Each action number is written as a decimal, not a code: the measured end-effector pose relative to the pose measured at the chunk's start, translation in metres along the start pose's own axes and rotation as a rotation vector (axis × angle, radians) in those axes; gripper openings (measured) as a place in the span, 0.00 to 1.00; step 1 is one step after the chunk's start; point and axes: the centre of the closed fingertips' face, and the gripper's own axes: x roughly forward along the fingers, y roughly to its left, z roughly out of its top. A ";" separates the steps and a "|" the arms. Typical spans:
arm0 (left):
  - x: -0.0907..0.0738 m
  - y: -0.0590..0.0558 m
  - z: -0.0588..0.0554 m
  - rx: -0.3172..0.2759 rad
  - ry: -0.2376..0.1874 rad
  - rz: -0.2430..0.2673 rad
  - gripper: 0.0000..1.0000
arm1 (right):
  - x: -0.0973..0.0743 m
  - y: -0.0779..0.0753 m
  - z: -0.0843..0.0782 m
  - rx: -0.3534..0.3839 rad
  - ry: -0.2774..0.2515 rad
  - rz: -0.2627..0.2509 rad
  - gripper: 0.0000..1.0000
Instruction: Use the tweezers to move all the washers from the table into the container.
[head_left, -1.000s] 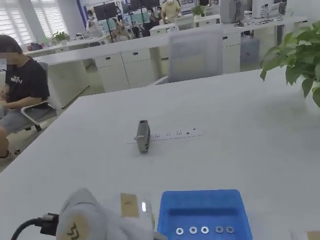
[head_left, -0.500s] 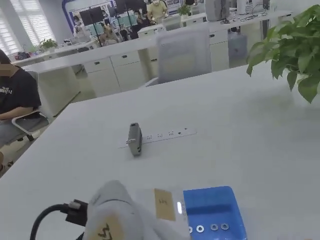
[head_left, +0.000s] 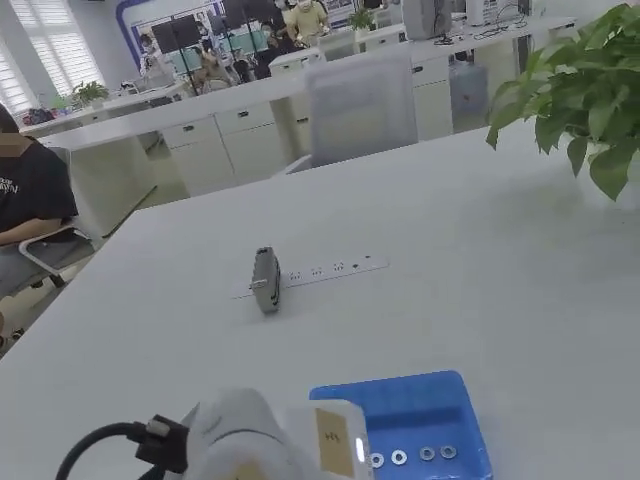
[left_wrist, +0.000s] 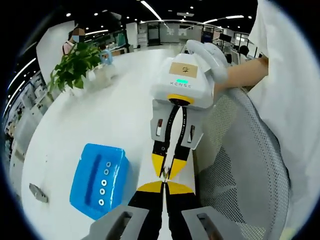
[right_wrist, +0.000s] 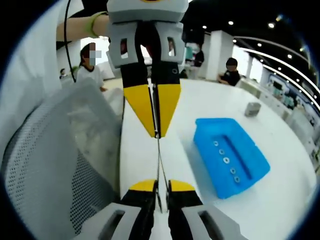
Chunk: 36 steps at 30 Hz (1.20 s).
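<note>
A blue container (head_left: 400, 415) lies near the table's front edge with several washers (head_left: 410, 456) in a row inside it. To its left is the white body of a gripper (head_left: 260, 445) with a black cable. My two grippers point at each other over the table edge. My left gripper (left_wrist: 164, 184) and my right gripper (left_wrist: 168, 172) meet tip to tip. Thin metal tweezers (right_wrist: 159, 160) run between my right gripper (right_wrist: 161, 187) and my left gripper (right_wrist: 156, 134); both are shut on them. The container (left_wrist: 97, 180) (right_wrist: 230, 157) lies to one side of them.
A white power strip (head_left: 325, 270) with a grey adapter (head_left: 264, 280) lies mid-table. A leafy plant (head_left: 580, 90) stands at the right edge. A mesh chair back (left_wrist: 240, 165) is close beside the grippers. A person (head_left: 30, 200) sits at the far left, and other desks stand behind.
The head view has panned, so the scene has shifted. The gripper at its bottom edge rose in front of the container's left side, then sank back down.
</note>
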 end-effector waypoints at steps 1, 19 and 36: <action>-0.001 0.001 -0.001 -0.006 0.002 0.003 0.00 | 0.001 0.000 0.000 -0.001 0.002 -0.002 0.05; 0.019 -0.001 -0.080 -0.053 0.243 -0.034 0.00 | -0.008 -0.024 -0.007 0.233 -0.058 -0.063 0.51; 0.042 -0.004 -0.112 0.032 0.456 -0.040 0.00 | -0.049 -0.086 0.007 0.340 -0.219 -0.323 0.50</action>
